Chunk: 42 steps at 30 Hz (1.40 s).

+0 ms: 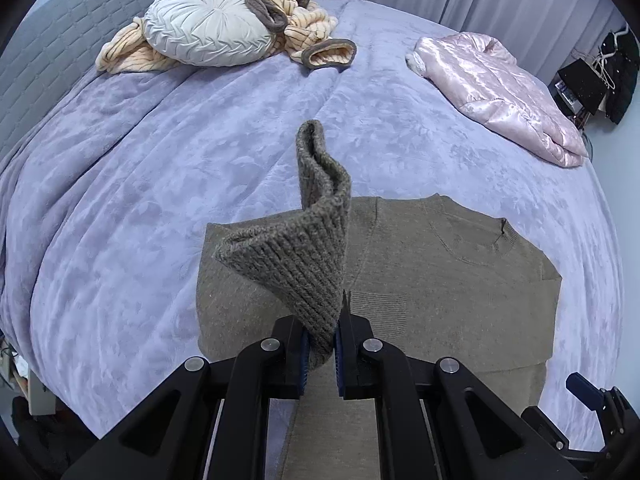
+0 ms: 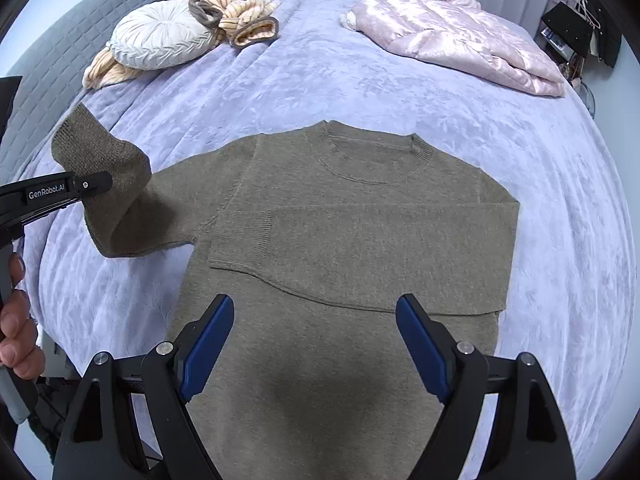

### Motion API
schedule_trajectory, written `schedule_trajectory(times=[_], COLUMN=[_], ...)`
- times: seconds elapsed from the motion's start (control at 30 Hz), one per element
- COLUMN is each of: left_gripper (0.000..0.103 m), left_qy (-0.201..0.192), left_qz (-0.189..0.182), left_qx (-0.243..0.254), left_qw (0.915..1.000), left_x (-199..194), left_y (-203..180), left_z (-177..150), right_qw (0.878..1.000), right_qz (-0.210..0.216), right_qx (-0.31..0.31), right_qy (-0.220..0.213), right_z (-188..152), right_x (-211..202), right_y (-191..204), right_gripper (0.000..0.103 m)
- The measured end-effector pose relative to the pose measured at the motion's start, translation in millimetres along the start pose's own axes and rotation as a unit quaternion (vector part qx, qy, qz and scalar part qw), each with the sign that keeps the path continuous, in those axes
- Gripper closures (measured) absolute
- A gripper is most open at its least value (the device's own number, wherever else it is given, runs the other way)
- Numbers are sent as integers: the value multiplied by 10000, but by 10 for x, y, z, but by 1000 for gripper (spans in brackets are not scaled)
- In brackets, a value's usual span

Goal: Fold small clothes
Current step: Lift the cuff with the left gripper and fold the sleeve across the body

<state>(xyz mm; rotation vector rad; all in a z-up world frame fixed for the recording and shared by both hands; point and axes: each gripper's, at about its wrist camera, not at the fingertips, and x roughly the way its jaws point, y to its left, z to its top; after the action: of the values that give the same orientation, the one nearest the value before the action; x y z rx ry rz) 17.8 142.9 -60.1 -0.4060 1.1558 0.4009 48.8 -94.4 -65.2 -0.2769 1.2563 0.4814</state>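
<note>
A brown knit sweater (image 2: 360, 248) lies flat, neck away from me, on the lavender bedspread (image 2: 320, 80). One sleeve is folded across its chest, with the ribbed cuff (image 2: 240, 240) pointing left. My left gripper (image 1: 322, 354) is shut on the other sleeve's ribbed cuff (image 1: 296, 264) and holds it up above the sweater's left side. In the right wrist view the left gripper (image 2: 100, 182) and the lifted sleeve (image 2: 104, 160) show at the left edge. My right gripper (image 2: 315, 308) hangs open over the sweater's lower body, nothing between its blue pads (image 2: 208, 344).
A round cream cushion (image 1: 208, 28) and a striped peach garment (image 1: 308, 24) lie at the bed's far left by the grey headboard (image 1: 40, 60). A folded pink jacket (image 1: 500, 92) sits at the far right. A person's hand (image 2: 16, 320) grips the left tool.
</note>
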Motion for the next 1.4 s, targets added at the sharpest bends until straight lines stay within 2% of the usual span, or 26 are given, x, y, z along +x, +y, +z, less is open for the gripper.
schedule_trajectory(times=[0.33, 0.77, 1.07, 1.4], left_gripper=[92, 92, 92, 92], left_qy=[-8, -104, -44, 115], left_qz=[5, -98, -282, -439], left_qx=[508, 865, 1220, 1732], left_qw=[9987, 9961, 9921, 9838], left_x=[-55, -65, 30, 162], left_y=[-613, -1302, -1904, -2504], left_z=[-46, -172, -324, -573], right_qw=[9997, 9986, 9976, 9971], right_qz=[-18, -63, -179, -252], right_qx=[227, 517, 662, 709], right_qy=[-103, -82, 53, 139], right_z=[-61, -212, -319, -416], right_x=[-68, -127, -104, -51], right_y=[-344, -827, -1198, -1503], right_gripper=[17, 17, 17, 18])
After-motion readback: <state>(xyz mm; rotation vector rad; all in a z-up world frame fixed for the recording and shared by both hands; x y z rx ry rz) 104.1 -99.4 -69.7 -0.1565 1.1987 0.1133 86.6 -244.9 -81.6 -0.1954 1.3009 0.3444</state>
